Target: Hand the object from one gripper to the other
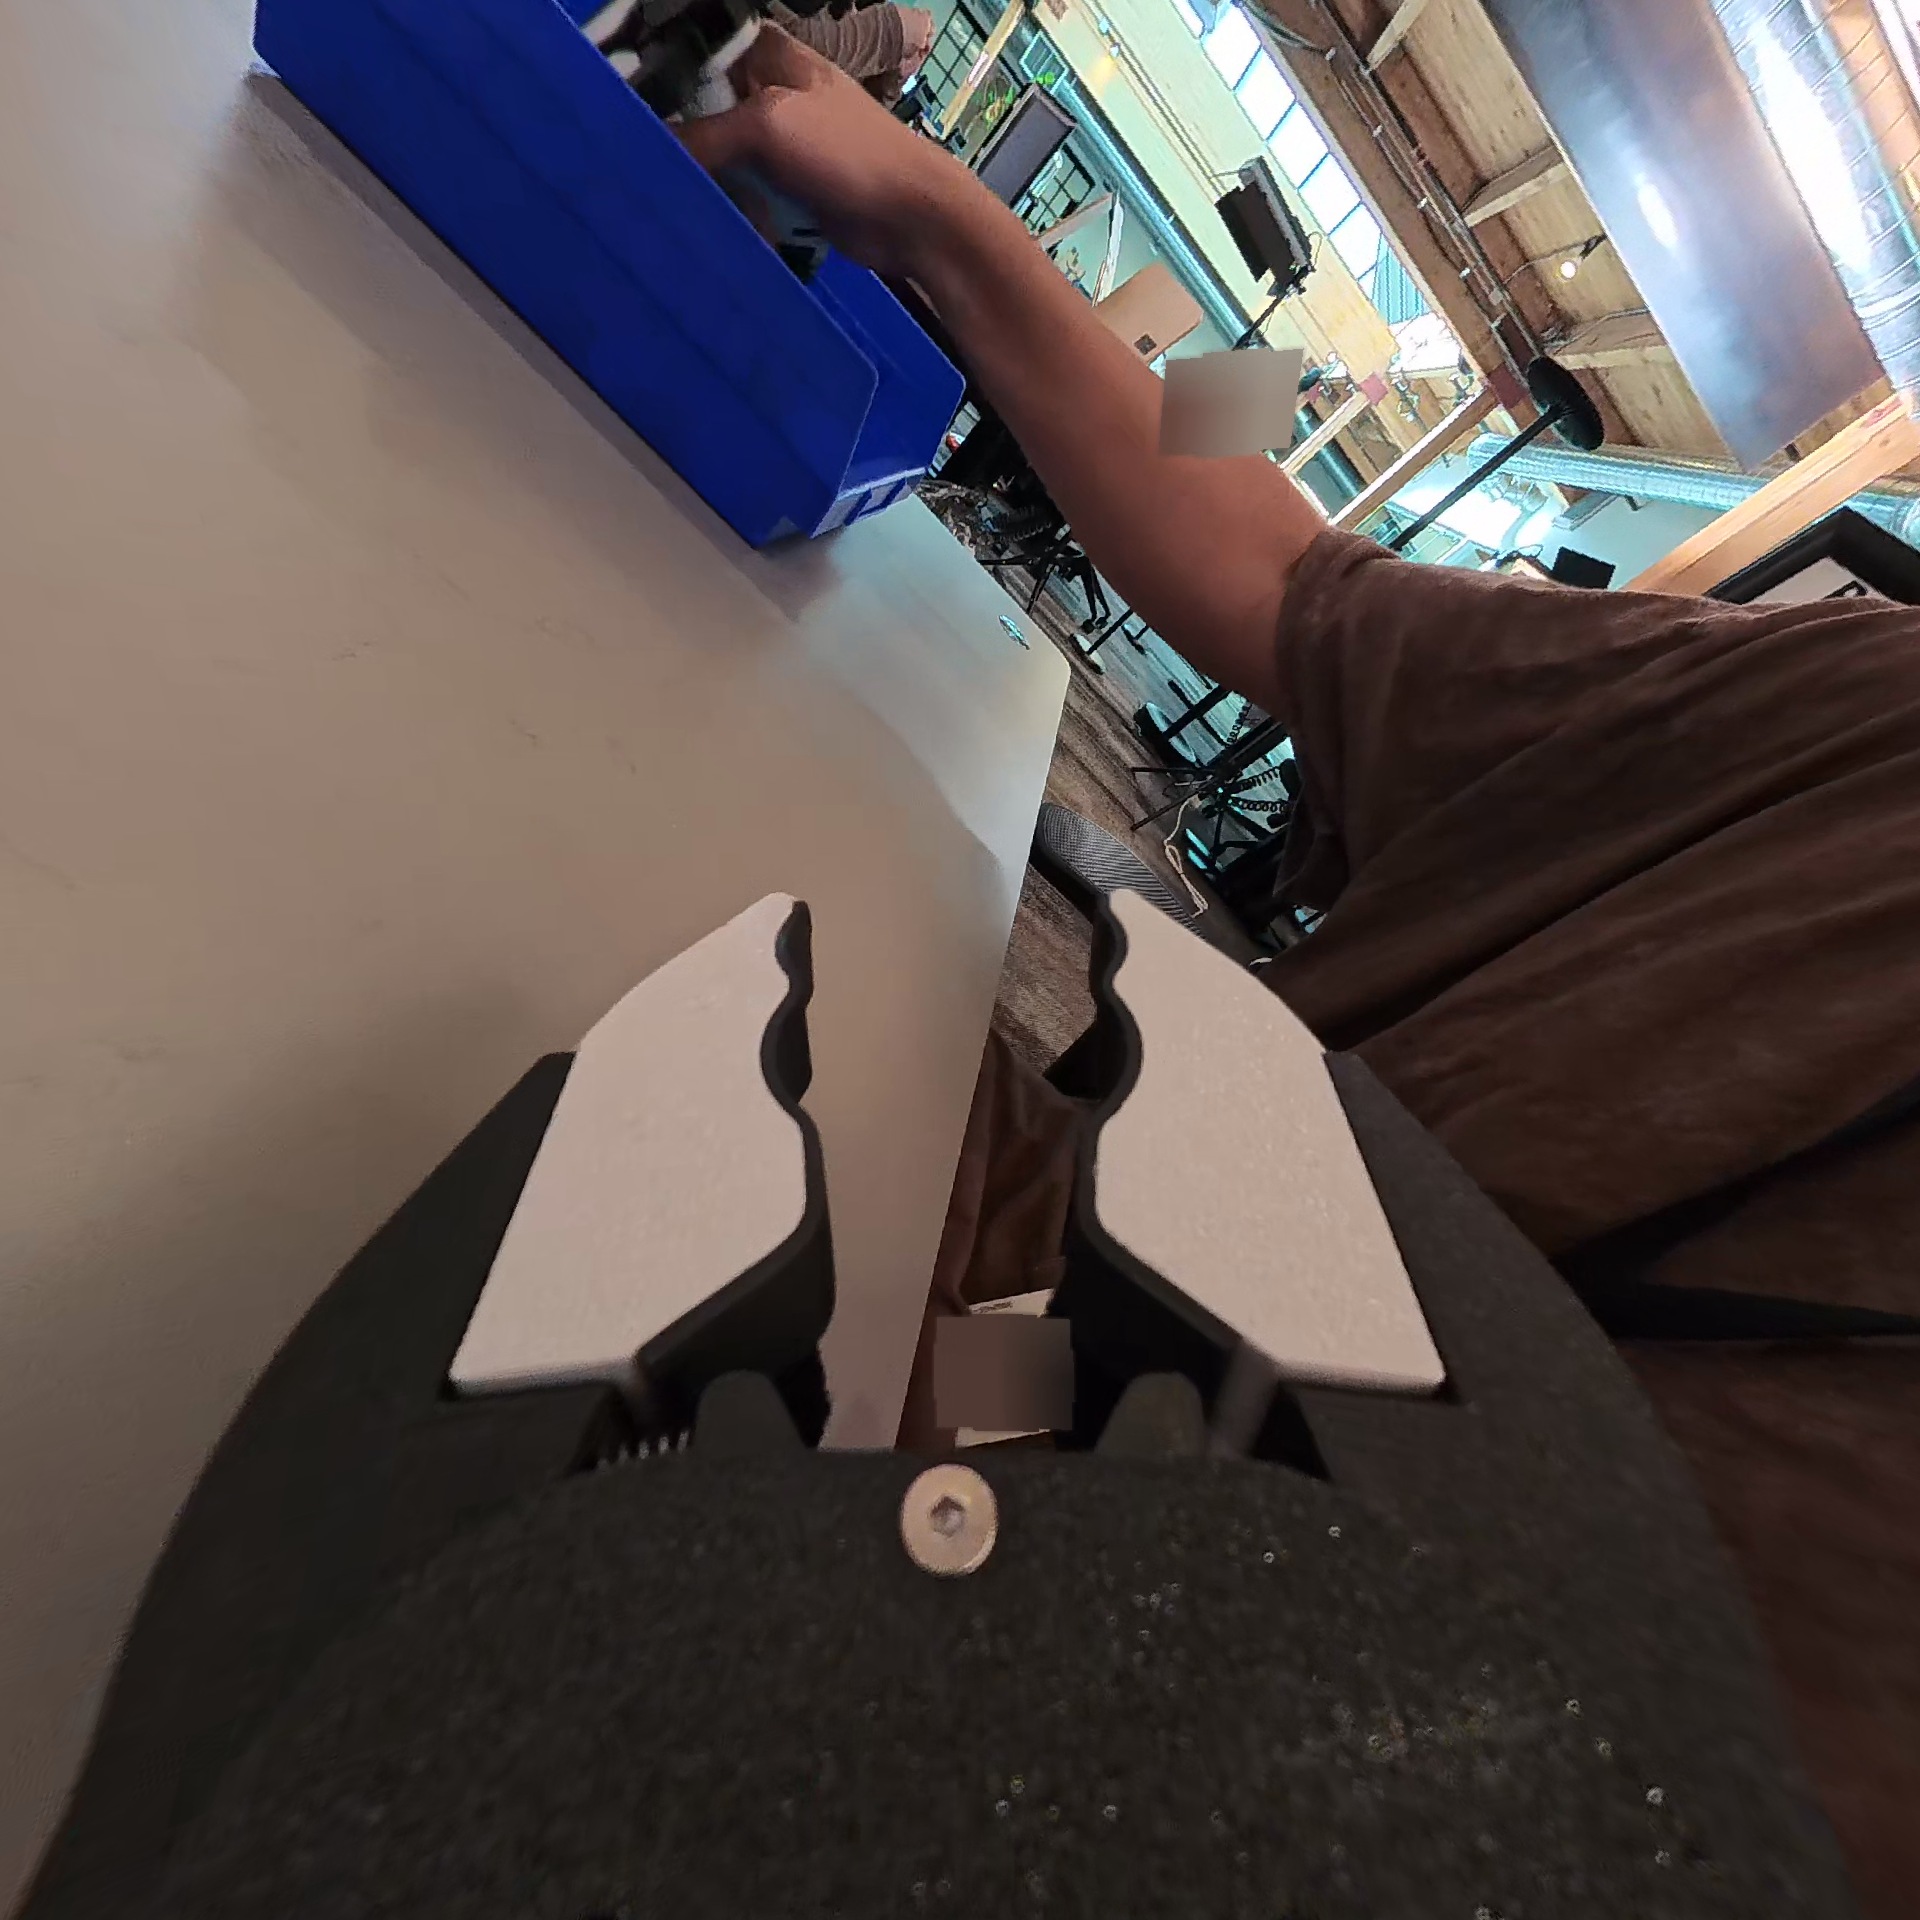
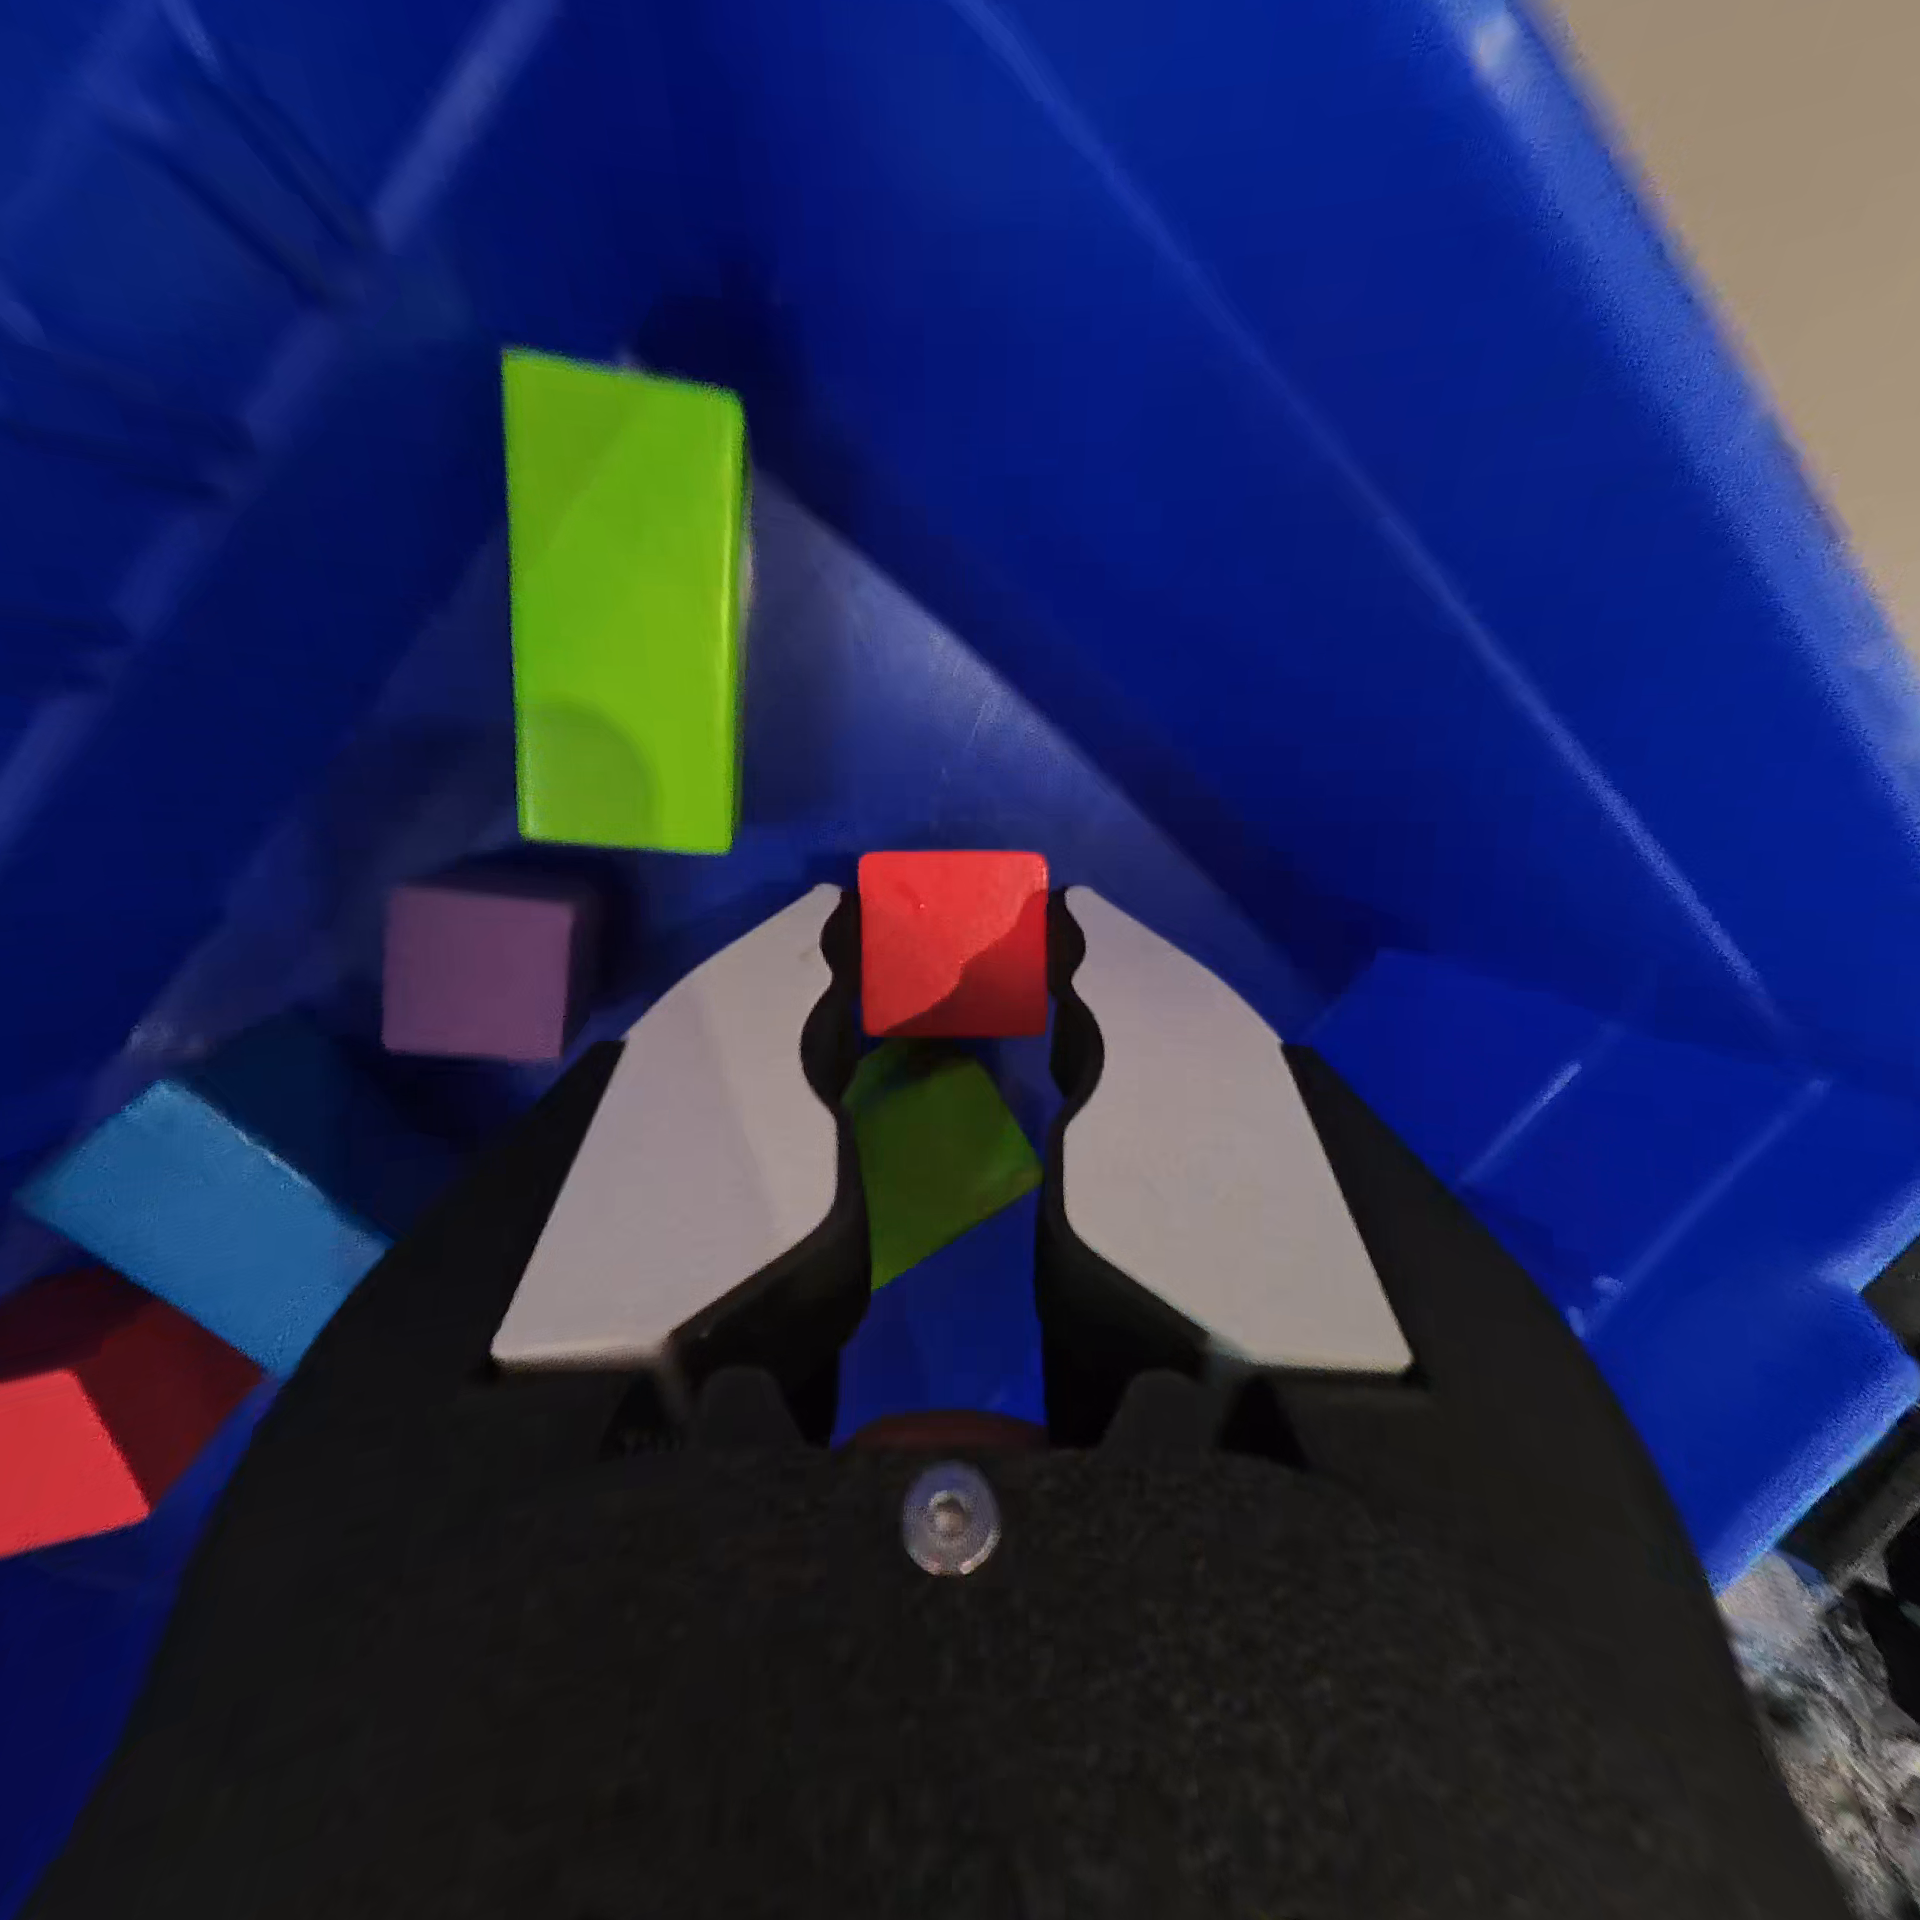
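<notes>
Red cube [image 2: 951, 940] sits pinched between the fingertips of our right gripper [image 2: 953, 935], whose jaws are closed against its two sides, down inside the blue bin [image 2: 1351, 520]. Directly beneath the cube, in the gap between the fingers, a dark green block [image 2: 935, 1164] lies on the bin floor. A tall lime-green block [image 2: 623, 603] stands just up and to the left of the cube, and a purple cube [image 2: 478, 971] rests beside the left finger. Farther to the left we see a light blue block [image 2: 197, 1216] and, at the picture's edge, another red block [image 2: 62, 1455]. The bin's wall rises close on the right of the gripper.

Our left gripper [image 1: 951, 925] shows only in its own view: its jaws stand well apart with nothing between them, held over the edge of the pale table [image 1: 364, 727]. From there we see the bin from outside, standing on the table's far part, with the person's hand [image 1: 821, 156] reaching into it; the bin's wall hides the blocks. That view also takes in the person's brown shirt [image 1: 1558, 883] and the room behind, which the right wrist view does not show.
</notes>
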`<state>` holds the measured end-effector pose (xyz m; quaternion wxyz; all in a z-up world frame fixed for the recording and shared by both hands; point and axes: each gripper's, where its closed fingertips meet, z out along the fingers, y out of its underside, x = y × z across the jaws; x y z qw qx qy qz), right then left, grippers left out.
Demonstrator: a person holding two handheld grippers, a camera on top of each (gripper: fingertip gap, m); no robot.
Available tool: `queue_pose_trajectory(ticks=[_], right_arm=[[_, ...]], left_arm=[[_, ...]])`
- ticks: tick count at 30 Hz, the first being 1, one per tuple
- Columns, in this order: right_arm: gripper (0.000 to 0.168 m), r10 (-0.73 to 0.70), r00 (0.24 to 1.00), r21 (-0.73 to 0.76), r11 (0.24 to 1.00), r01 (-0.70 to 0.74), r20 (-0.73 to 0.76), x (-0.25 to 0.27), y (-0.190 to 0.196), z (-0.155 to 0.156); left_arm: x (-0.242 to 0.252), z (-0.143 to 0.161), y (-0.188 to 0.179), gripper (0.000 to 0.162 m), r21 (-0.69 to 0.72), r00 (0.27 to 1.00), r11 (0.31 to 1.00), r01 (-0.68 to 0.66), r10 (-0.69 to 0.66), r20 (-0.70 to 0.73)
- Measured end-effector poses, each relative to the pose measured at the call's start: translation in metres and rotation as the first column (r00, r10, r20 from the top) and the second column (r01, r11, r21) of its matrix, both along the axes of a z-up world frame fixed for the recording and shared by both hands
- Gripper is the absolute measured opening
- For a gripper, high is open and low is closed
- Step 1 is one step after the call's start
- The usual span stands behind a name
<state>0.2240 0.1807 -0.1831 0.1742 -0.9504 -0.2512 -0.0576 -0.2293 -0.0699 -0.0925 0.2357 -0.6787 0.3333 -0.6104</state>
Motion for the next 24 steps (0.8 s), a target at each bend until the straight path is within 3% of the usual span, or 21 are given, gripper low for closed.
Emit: queue_pose_trajectory(ticks=[4, 10, 12, 15, 17, 20, 22, 24], right_arm=[[0.034, 0.040, 0.996, -0.049, 0.998, -0.043, -0.076, -0.015, -0.013, -0.004], [0.037, 0.019, 0.998, -0.125, 0.992, -0.027, -0.060, -0.009, -0.025, -0.006], [0.053, 0.018, 1.000, -0.099, 0.995, -0.021, -0.026, -0.004, -0.026, 0.002], [0.053, -0.008, 0.999, 0.094, 0.995, 0.012, -0.045, -0.009, -0.026, 0.046], [0.053, -0.033, 0.991, 0.322, 0.944, 0.073, -0.127, -0.022, -0.034, 0.093], [0.048, -0.034, 0.938, 0.574, 0.783, 0.239, -0.345, -0.050, -0.079, 0.144], [0.043, 0.016, 0.861, 0.638, 0.679, 0.364, -0.508, -0.078, -0.121, 0.151], [0.041, 0.019, 0.804, 0.653, 0.594, 0.469, -0.594, -0.097, -0.163, 0.137]], left_arm=[[0.001, -0.001, 0.000, 0.051, 0.009, 1.000, 1.000, 0.003, -0.003, -0.010], [0.003, -0.004, -0.001, 0.051, 0.010, 1.000, 1.000, 0.008, -0.008, -0.026], [0.002, -0.006, -0.001, 0.051, 0.020, 0.999, 1.000, 0.004, -0.003, -0.037], [-0.001, -0.011, 0.002, 0.052, 0.049, 0.997, 0.999, -0.019, 0.023, -0.076], [-0.004, -0.017, 0.006, 0.052, 0.091, 0.991, 0.995, -0.038, 0.049, -0.124], [-0.010, -0.029, 0.016, 0.051, 0.177, 0.968, 0.981, -0.077, 0.116, -0.224], [-0.016, -0.043, 0.023, 0.050, 0.195, 0.933, 0.975, -0.102, 0.162, -0.321], [-0.021, -0.051, 0.028, 0.050, 0.170, 0.920, 0.976, -0.133, 0.185, -0.346]])
